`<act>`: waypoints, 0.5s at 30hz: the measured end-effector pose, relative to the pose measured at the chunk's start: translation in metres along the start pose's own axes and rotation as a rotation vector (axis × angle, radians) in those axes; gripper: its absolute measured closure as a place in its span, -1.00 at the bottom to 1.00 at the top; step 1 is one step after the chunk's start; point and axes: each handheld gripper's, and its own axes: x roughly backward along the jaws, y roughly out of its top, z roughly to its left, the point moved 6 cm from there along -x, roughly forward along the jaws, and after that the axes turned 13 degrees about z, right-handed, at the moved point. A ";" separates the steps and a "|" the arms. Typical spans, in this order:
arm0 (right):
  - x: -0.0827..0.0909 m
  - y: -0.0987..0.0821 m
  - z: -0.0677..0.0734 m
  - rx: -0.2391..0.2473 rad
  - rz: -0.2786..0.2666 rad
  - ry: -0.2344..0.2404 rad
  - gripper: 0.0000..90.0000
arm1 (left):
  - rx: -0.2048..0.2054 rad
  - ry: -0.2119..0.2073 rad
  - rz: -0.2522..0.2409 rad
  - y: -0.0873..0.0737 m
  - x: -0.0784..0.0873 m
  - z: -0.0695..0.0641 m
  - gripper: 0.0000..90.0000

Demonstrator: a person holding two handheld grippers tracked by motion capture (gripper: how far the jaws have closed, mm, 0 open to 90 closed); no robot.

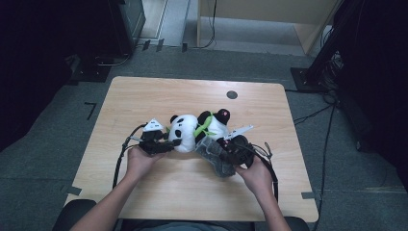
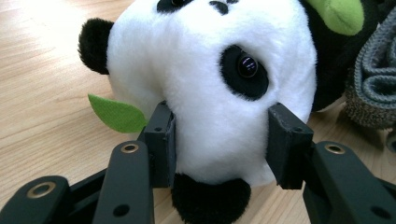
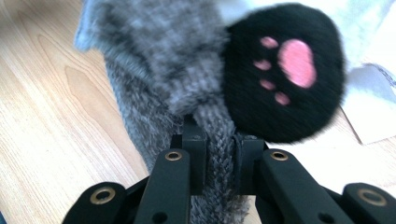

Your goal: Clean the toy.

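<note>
A black-and-white panda plush (image 1: 185, 133) lies on its side in the middle of the wooden table (image 1: 144, 96), with green leaves (image 2: 116, 113) at its neck. My left gripper (image 1: 174, 142) is shut on the panda's white head (image 2: 219, 93), one pad (image 2: 161, 140) on each side of it. A grey knitted piece (image 1: 214, 158) lies against the panda's lower body. My right gripper (image 1: 222, 146) is shut on a fold of this knit (image 3: 217, 168), just below the panda's black paw with pink pads (image 3: 285, 70).
A small black round spot (image 1: 232, 95) marks the far part of the table. Cables (image 1: 118, 163) trail from both grippers toward the near edge. Dark equipment and more cables (image 1: 327, 110) stand on the floor around the table.
</note>
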 end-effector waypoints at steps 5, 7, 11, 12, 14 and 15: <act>0.000 -0.005 -0.011 -0.025 0.012 0.042 0.77 | -0.003 0.001 0.001 0.000 0.000 0.000 0.15; 0.000 -0.007 -0.014 -0.030 0.015 0.039 0.76 | -0.002 0.000 0.001 0.000 0.000 0.000 0.14; 0.004 -0.010 -0.024 -0.048 0.015 0.036 0.76 | 0.006 -0.006 0.000 0.000 0.000 0.000 0.14; 0.004 -0.011 -0.026 -0.052 0.016 0.039 0.76 | 0.006 -0.007 0.000 0.000 0.000 0.000 0.14; 0.006 -0.013 -0.029 -0.053 0.017 0.038 0.76 | 0.007 -0.010 0.000 0.000 0.000 0.000 0.14; 0.007 -0.014 -0.031 -0.059 0.020 0.038 0.76 | 0.007 -0.011 0.000 0.000 0.000 0.000 0.14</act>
